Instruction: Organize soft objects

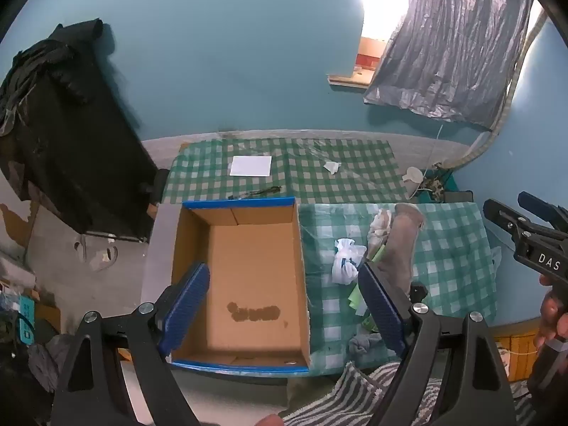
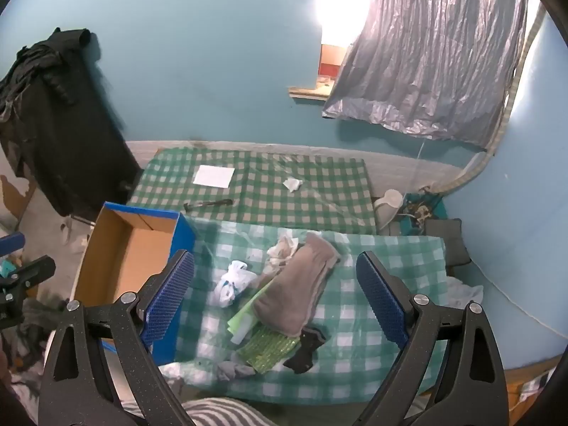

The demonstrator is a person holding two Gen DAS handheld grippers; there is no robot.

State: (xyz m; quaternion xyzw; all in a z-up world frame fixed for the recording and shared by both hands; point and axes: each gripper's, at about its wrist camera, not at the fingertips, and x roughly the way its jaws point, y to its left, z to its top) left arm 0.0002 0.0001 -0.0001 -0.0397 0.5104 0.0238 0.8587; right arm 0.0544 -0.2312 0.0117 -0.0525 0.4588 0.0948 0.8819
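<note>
An empty open cardboard box [image 1: 248,269] with blue edges stands on the left of a checked table; it also shows in the right wrist view [image 2: 131,255]. Right of it lies a pile of soft things: a grey-brown cloth [image 2: 298,284], a white sock bundle [image 2: 232,284], a cream rag [image 2: 282,250], a green sponge cloth [image 2: 269,348], a black sock [image 2: 307,349] and a grey sock [image 2: 232,369]. My left gripper [image 1: 284,305] is open above the box. My right gripper [image 2: 275,298] is open above the pile and holds nothing.
A second checked table [image 2: 266,191] behind holds a white sheet [image 2: 214,176], a crumpled tissue [image 2: 291,184] and a dark tool [image 2: 207,204]. Black clothes [image 1: 67,135] hang at the left. A grey curtain [image 2: 433,53] hangs at the right.
</note>
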